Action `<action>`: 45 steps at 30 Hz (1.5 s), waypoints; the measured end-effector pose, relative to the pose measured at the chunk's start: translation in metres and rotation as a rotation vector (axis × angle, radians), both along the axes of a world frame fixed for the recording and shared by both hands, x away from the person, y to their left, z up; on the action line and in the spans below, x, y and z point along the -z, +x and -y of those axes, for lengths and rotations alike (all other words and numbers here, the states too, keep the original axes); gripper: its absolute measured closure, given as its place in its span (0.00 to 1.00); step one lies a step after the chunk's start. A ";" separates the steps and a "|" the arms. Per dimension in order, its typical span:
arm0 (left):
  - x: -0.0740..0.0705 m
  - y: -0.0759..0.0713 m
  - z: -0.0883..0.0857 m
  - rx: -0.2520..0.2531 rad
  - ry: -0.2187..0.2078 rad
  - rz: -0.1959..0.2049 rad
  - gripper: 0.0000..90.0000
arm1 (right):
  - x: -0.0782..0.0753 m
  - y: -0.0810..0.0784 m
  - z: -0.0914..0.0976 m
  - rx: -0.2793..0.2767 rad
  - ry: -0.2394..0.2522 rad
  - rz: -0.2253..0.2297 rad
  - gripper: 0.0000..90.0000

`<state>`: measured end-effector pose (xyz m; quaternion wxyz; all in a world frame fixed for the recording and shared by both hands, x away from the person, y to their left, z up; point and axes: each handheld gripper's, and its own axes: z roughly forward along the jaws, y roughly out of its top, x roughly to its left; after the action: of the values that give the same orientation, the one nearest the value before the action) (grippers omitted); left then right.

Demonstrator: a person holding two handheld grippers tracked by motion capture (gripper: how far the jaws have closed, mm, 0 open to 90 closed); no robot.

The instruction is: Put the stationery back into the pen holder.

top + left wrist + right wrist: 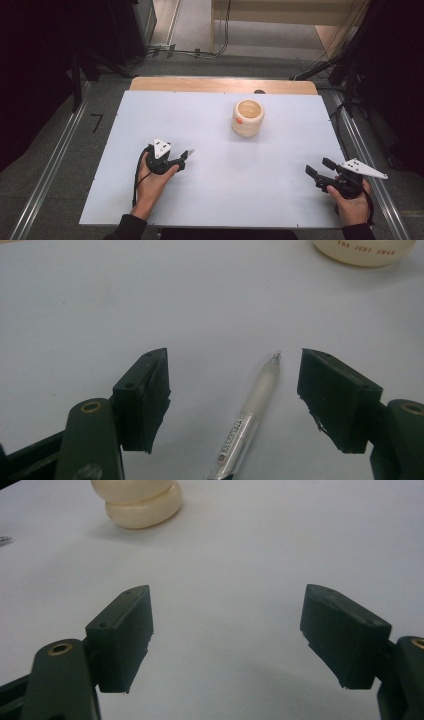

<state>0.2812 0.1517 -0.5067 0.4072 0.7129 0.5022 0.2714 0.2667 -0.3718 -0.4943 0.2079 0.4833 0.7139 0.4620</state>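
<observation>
On the left side of the white worktop [210,200], the person's left hand [152,182] holds the left tool [186,156] low over the surface, pointing toward the right and slightly away from the person. Its jaws stand partly apart, neither wide nor narrow, and they grip nothing. In the left gripper view a pen [250,415] lies flat on the worktop between the two jaws, closer to the right jaw than to the left one but touching neither. The pen has a clear, frosted barrel with a printed label near its lower end, and its fine tip points away from the tool, reaching about level with the jaw tips. In the high view the pen tip [191,151] shows just past the front of the left tool.

Ahead of that tool and off to its right stands a cream-coloured cup [248,118], upright with its mouth open to the top, well apart from both tools. An orange mark sits on its side.

At the right edge of the worktop, the right hand [352,202] holds the right tool [320,169], which points leftward across the surface. Its jaws stand wide with only bare worktop between them. From this tool the cup [140,502] lies far ahead and to the left.
</observation>
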 end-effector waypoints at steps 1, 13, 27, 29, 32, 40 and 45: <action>0.000 0.001 0.001 0.001 -0.001 -0.001 0.34 | 0.000 0.000 0.000 0.000 0.000 0.000 0.22; 0.001 0.007 0.003 0.020 0.021 -0.026 0.42 | 0.000 0.000 0.000 -0.001 -0.002 0.001 0.22; 0.003 0.016 0.007 0.074 0.044 -0.085 0.57 | 0.000 0.000 0.000 0.000 -0.003 -0.006 0.22; 0.004 0.018 0.009 0.087 0.049 -0.093 0.61 | 0.001 0.000 0.000 0.000 -0.003 -0.006 0.22; 0.004 0.019 0.009 0.098 0.056 -0.101 0.66 | 0.001 0.000 0.001 -0.001 -0.004 -0.005 0.22; 0.005 0.021 0.011 0.140 0.070 -0.137 0.74 | 0.001 0.001 0.001 -0.002 -0.005 -0.005 0.22; 0.004 0.024 0.009 0.159 0.077 -0.156 0.77 | 0.001 0.001 0.001 -0.002 -0.006 -0.006 0.22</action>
<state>0.3051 0.1424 -0.5108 0.3596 0.7845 0.4635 0.2010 0.2674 -0.3726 -0.4950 0.2067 0.4833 0.7165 0.4586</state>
